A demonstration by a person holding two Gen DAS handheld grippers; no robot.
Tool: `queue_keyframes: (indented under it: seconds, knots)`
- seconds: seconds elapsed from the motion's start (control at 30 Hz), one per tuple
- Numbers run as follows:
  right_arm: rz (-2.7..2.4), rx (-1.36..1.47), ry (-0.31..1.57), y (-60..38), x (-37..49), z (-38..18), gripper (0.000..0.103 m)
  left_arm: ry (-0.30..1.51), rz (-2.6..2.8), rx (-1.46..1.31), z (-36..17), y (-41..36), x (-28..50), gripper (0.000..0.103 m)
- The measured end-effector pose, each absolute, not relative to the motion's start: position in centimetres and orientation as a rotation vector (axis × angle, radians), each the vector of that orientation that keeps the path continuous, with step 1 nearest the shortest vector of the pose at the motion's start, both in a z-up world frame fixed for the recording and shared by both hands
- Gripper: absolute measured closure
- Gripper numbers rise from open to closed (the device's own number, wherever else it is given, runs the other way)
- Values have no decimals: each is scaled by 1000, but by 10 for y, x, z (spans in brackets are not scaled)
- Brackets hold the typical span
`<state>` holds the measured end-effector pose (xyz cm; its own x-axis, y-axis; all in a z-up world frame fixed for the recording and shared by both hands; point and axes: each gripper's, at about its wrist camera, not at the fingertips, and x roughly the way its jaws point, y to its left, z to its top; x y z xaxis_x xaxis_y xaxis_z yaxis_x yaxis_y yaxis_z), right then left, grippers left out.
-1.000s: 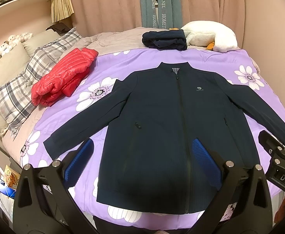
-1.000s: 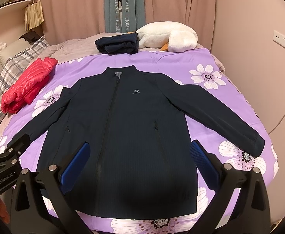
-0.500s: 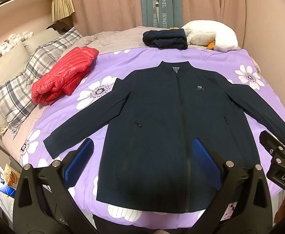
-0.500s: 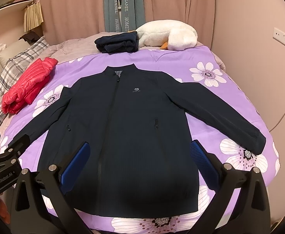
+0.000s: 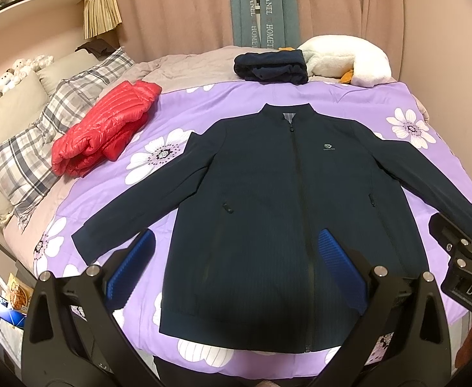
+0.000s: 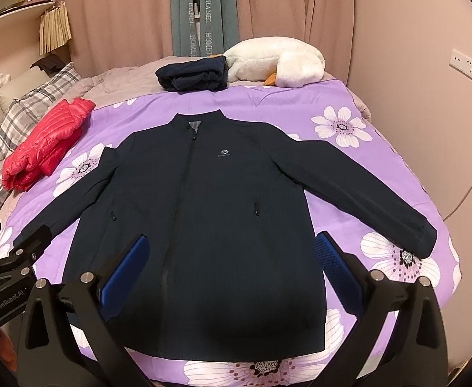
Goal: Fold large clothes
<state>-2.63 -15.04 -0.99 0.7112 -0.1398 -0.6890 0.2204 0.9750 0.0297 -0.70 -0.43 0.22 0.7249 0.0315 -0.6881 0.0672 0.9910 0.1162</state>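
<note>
Nothing on the bed has shifted since the earlier frames; both views creep only slightly.

Left claw [image 5: 236, 264]: blue pads spread wide, holding nothing, hovering at 6 o'clock over the jacket's hem. Right claw [image 6: 232, 264]: likewise spread wide and empty, above the hem; its black frame also enters the left view at 3 o'clock.

Navy jacket [image 5: 287, 213]: lies flat, front up, zipped, in the middle of the purple flowered bedspread [image 5: 178, 116]. Hem nearest, collar toward 12 o'clock, both sleeves spread out and angled toward the near edge.

Red puffer jacket [image 5: 103, 129]: bundled at 10 o'clock, well apart from the navy sleeve, partly on a plaid pillow [image 5: 29, 148].

Folded dark garment [image 5: 271, 66]: at 12 o'clock beyond the collar, just beside a white plush toy [image 5: 349, 61].

Pink curtains [image 5: 178, 9] behind.
</note>
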Motion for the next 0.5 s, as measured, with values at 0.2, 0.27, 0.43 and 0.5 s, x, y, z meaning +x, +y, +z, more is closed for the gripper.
queue_keyframes:
  seconds: [0.2, 0.27, 0.43, 0.5]
  knots:
    - [-198, 113, 756, -151, -26, -10, 1, 763, -19, 135, 2, -3, -7, 2]
    - [-197, 114, 759, -150, -24, -11, 1, 765, -18, 134, 2, -3, -7, 2]
    - [-198, 114, 765, -150, -23, -12, 1, 768, -19, 133, 2, -2, -5, 2]
    - [-198, 117, 763, -151, -23, -12, 1, 769, -20, 132, 2, -2, -4, 2]
